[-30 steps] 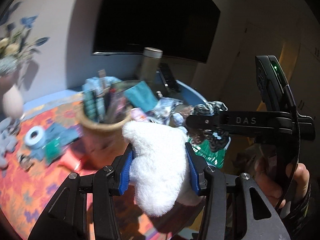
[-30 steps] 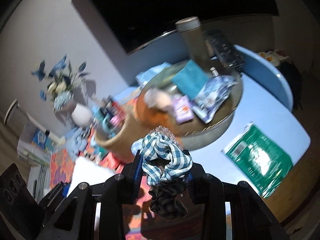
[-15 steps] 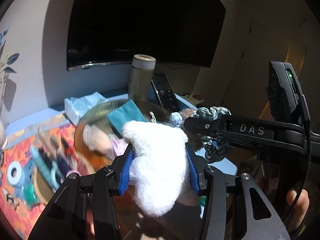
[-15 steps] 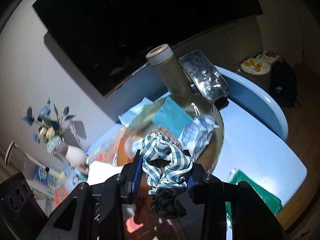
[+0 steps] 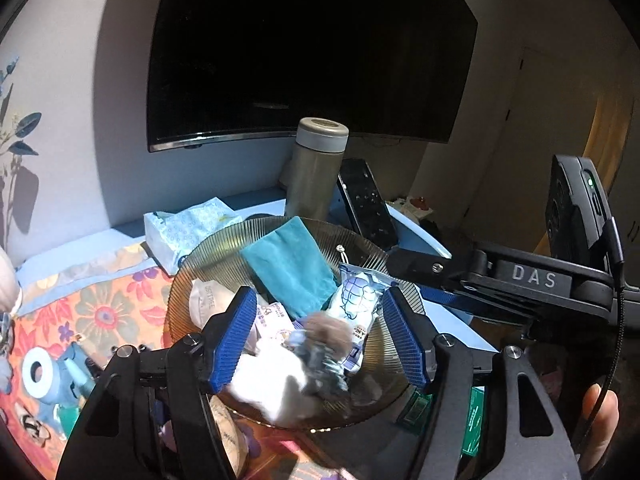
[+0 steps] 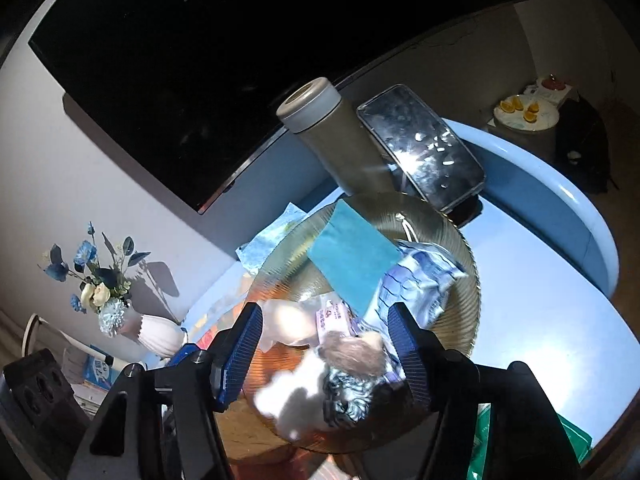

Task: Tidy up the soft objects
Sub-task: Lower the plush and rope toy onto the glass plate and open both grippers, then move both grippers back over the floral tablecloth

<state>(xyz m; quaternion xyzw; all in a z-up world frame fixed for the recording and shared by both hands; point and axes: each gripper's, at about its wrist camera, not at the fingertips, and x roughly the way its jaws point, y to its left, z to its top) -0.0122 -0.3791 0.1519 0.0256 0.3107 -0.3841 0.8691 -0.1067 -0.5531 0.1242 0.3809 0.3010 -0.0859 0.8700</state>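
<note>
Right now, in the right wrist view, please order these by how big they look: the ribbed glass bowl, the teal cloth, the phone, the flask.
1. ribbed glass bowl, clearly largest.
2. phone and flask: they look alike, so I do not rank them.
3. teal cloth: only slightly smaller, and partly covered, so unsure.

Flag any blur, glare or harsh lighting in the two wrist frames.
Left wrist: white plush and scrunchies motion-smeared in the ribbed glass bowl; hard sun patches. Right wrist: same pile blurred, specular glare on the phone, corners dark, straight edges bowed by fisheye.
</note>
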